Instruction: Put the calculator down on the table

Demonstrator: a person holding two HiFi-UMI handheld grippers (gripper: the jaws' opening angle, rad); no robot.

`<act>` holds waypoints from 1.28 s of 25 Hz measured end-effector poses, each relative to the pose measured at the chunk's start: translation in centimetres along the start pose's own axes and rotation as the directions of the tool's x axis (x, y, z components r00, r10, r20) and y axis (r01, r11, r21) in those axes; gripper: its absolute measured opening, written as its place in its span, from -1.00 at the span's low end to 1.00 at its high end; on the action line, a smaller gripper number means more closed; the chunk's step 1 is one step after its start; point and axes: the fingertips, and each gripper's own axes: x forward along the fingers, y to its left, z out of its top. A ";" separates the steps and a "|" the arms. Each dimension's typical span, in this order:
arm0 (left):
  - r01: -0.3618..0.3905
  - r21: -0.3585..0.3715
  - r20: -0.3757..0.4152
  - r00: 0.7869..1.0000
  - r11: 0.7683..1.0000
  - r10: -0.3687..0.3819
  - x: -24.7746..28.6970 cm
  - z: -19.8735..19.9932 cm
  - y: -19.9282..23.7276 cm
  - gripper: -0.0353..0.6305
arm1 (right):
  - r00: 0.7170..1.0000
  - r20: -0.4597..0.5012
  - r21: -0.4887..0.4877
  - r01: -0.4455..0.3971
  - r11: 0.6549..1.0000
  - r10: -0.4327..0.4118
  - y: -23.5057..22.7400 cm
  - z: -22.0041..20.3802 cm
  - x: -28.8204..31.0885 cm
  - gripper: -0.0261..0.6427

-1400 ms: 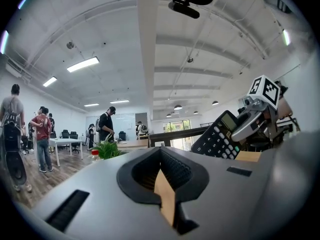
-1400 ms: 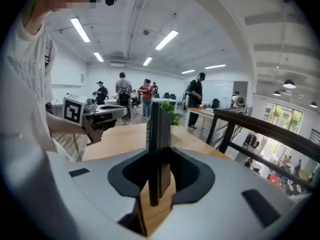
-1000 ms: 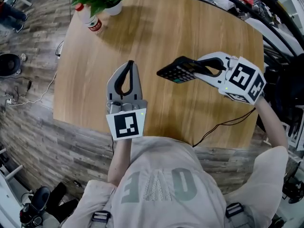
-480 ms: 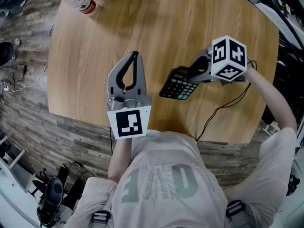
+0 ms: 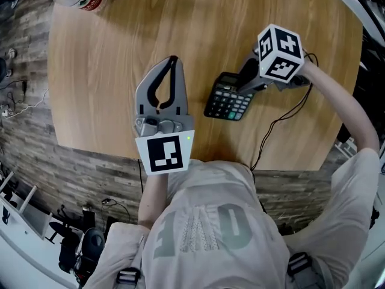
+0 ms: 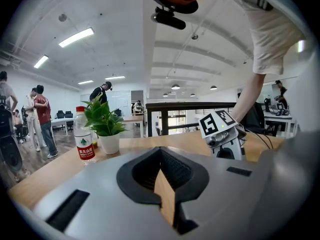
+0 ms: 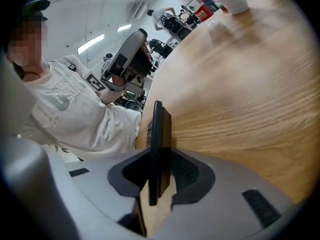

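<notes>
Black calculator (image 5: 227, 103) has come down from mid-air onto the table (image 5: 114, 53). Your right gripper (image 5: 243, 82) still clamps its far edge; left gripper (image 5: 172, 64) is closed on nothing. Release looks next.

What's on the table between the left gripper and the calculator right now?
Nothing. The head view shows only bare table between the left gripper and the calculator, which the right gripper holds.
</notes>
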 end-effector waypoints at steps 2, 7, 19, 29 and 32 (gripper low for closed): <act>0.004 -0.004 -0.010 1.000 1.000 -0.004 0.2 -0.4 -0.2 -0.87 | 1.000 0.001 0.023 -0.011 1.000 0.011 -0.4 -0.1 0.2 -0.59; 0.018 0.005 -0.027 0.999 1.000 -0.018 0.6 -0.8 -0.6 -0.87 | 1.000 0.005 0.064 -0.022 0.998 0.022 -1.2 -0.2 0.6 -0.58; 0.033 0.026 -0.023 0.999 0.999 -0.033 0.6 -1.0 -1.3 -0.87 | 0.996 -0.028 0.013 0.080 0.997 -0.080 -1.7 0.3 0.6 -0.56; 0.028 0.066 0.028 0.999 0.997 -0.030 -0.9 1.1 -1.8 -0.87 | 0.941 -0.074 -0.035 0.329 0.944 -0.331 -2.6 0.4 0.0 -0.31; 0.021 0.081 0.053 0.998 0.996 -0.025 -1.4 2.0 -1.7 -0.87 | 0.903 -0.058 -0.043 0.424 0.905 -0.426 -3.2 0.6 -0.6 -0.20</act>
